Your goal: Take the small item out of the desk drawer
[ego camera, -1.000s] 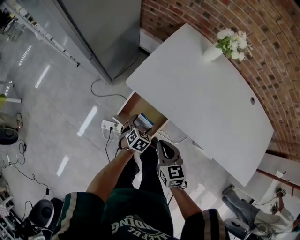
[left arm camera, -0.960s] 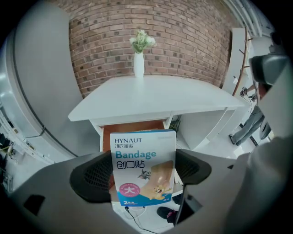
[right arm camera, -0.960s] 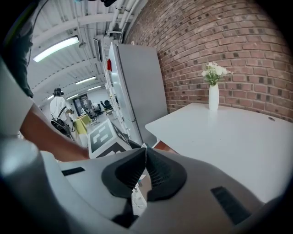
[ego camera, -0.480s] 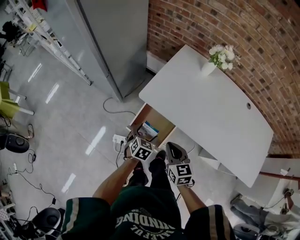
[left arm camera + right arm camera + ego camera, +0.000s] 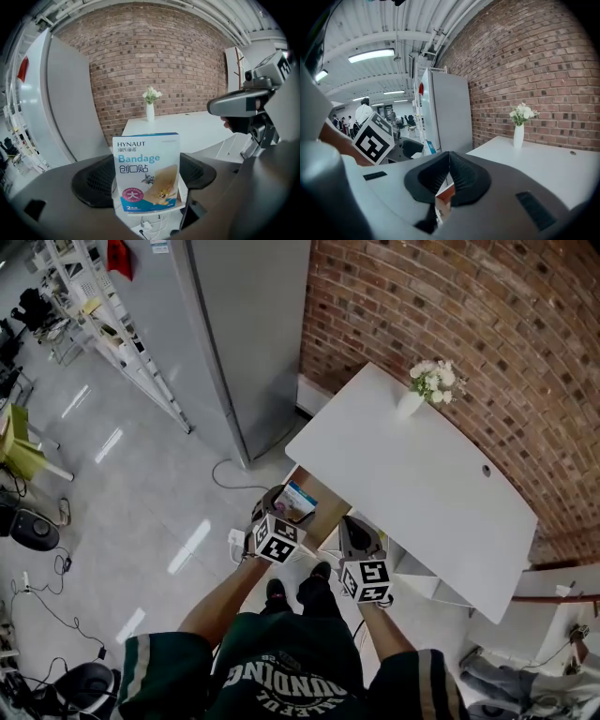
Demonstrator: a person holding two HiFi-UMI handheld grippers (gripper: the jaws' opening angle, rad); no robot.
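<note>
The left gripper (image 5: pixel 284 505) is clenched on one bandage box (image 5: pixel 146 171), which stands upright between its two jaws. In the head view the box sits at the gripper's tip, over the one open drawer (image 5: pixel 328 505) just ahead of and below it. The lifting-out step looks nearly complete. The next move probably calls for a steady grip while the box is carried clear, perhaps to the single white desk (image 5: pixel 412 474) ahead of both grippers. The right gripper (image 5: pixel 449 176), beside the left, has its jaws pressed together with nothing between them. One vase of flowers (image 5: pixel 412 401) stands at the desk's far end.
</note>
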